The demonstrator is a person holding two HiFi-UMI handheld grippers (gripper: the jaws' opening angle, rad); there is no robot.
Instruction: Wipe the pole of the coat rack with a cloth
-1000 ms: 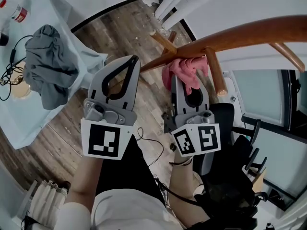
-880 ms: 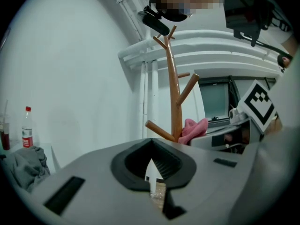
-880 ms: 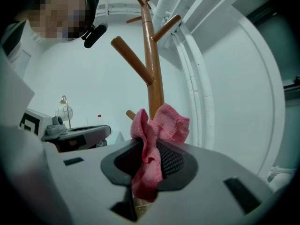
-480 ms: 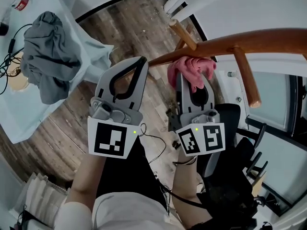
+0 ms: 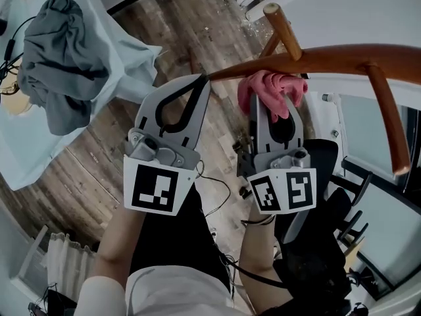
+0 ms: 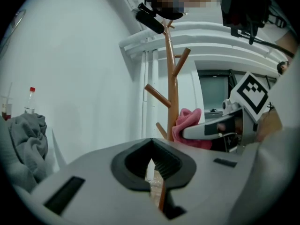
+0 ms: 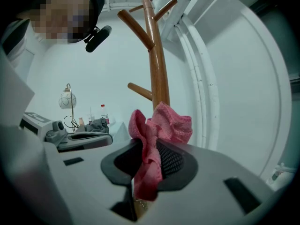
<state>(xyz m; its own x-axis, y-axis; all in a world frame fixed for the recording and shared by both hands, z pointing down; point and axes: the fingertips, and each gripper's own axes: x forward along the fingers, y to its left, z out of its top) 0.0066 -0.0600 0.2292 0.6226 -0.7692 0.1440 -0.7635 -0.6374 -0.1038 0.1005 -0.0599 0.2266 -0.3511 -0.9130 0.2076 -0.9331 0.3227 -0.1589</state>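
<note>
The right claw (image 7: pixel 149 170) is clamped on the pink cloth (image 7: pixel 164 123), which is bunched against the pole (image 7: pixel 159 74) just beyond its tips. The left claw (image 6: pixel 152 168) has its jaws together, with the pole just ahead.

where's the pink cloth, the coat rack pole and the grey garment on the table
pink cloth (image 5: pixel 264 91), head view, middle of the bunched part
pole (image 5: pixel 329 56), head view, bare shaft right of the cloth
grey garment (image 5: pixel 52 58), head view, centre of the heap

Grey garment (image 5: pixel 56 58) on pale table (image 5: pixel 122 48)
</note>
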